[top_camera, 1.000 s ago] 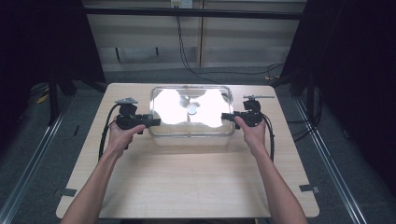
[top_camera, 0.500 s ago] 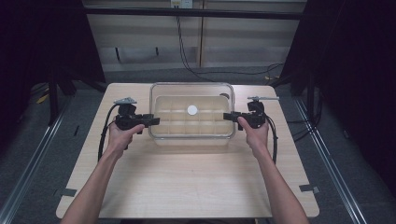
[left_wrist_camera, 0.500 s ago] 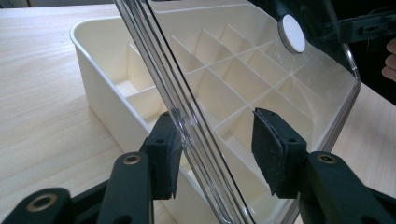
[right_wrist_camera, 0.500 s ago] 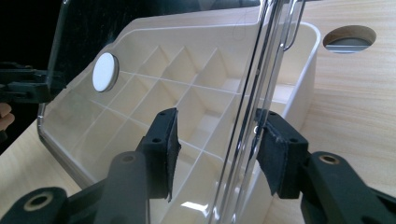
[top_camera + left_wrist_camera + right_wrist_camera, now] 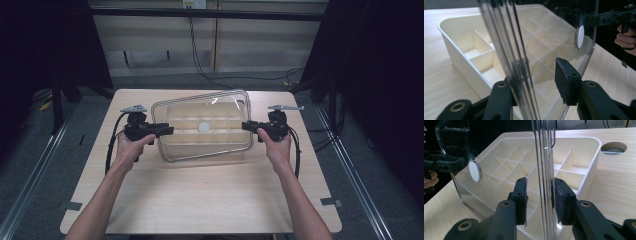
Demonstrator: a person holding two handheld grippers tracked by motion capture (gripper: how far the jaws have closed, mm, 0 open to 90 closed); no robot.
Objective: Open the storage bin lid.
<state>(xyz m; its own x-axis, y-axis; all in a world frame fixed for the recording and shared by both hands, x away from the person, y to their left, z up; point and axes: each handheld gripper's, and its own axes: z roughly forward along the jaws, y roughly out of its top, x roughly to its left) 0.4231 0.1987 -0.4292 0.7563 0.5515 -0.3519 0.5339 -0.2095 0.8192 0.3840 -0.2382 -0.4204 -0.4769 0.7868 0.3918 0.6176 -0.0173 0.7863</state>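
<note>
High view: a clear lid [image 5: 202, 127] is held tilted above a cream divided tray [image 5: 210, 135] at the desk [image 5: 200, 200] centre, toward 12 o'clock from the person. The lid's long axis runs from 9 to 3 o'clock. The left gripper [image 5: 167, 131] meets its 9 o'clock end, the right gripper [image 5: 246, 125] its 3 o'clock end; each hand is equally near its own end. A white round knob [image 5: 203, 127] sits at the lid's middle.

Left gripper view: the lid's edge stands nearly upright, touching the left finger [image 5: 501, 100]. The right finger's pad [image 5: 562, 80] stands apart from the lid, with a visible gap. The fingers are apart and not clamped, though the lid's reflections make the contact hard to judge. The tray's compartments [image 5: 484, 60] lie beyond and below the lid.

Right gripper view: the lid's edge passes between both pads [image 5: 521, 195], which sit close on either side; the fingers appear clamped on the lid. The tray lies beyond, on the desk, with a round desk hole [image 5: 613, 147] at 1 o'clock.

Judgement: any coming move turns on the lid's long axis staying spanned between both grippers, and the left end looks loosely held.
</note>
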